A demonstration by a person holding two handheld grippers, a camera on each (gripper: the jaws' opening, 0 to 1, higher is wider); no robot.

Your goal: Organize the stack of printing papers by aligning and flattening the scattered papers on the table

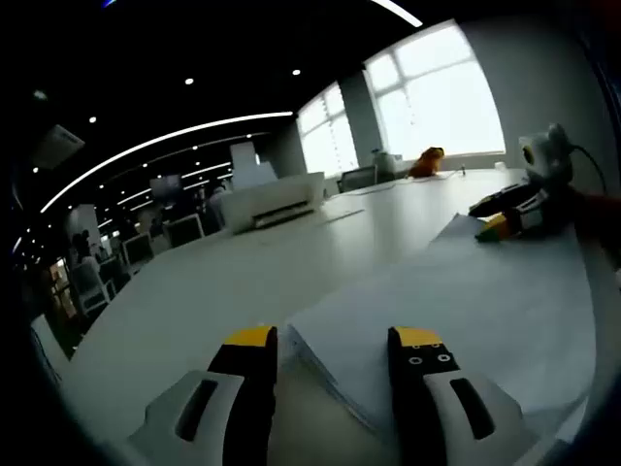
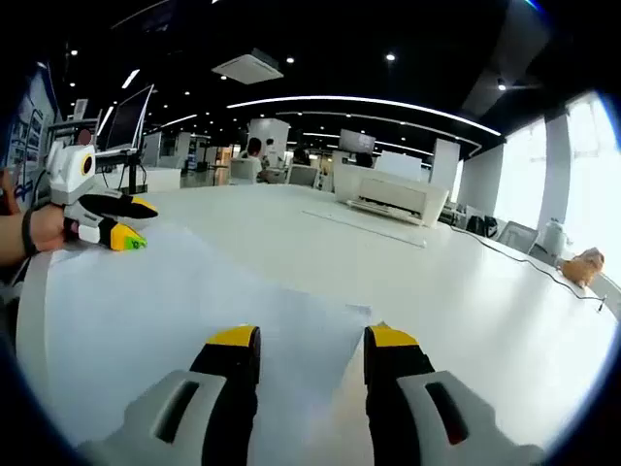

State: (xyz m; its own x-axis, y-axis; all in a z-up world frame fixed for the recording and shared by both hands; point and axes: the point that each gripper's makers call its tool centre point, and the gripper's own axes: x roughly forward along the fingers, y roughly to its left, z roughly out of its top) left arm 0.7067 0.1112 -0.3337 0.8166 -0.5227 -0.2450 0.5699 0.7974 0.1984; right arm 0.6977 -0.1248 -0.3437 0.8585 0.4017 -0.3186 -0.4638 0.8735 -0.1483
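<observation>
A stack of white printing papers [image 1: 466, 301] lies on the white table [image 1: 194, 291], its layered near corner reaching between my left gripper's jaws. My left gripper [image 1: 335, 340] is open and low over that corner. In the right gripper view the same papers [image 2: 165, 311] spread to the left, with one corner ending just past the jaws. My right gripper [image 2: 310, 340] is open above that edge. The right gripper [image 1: 512, 216] rests at the stack's far side in the left gripper view. The left gripper [image 2: 116, 221], held by a hand, sits at the far left edge of the papers.
A white printer [image 1: 277, 199] [image 2: 393, 194] stands farther along the table, with a thin flat sheet [image 2: 364, 225] lying in front of it. An orange object [image 1: 427, 160] [image 2: 582, 264] sits near the windows. Monitors and chairs fill the room behind.
</observation>
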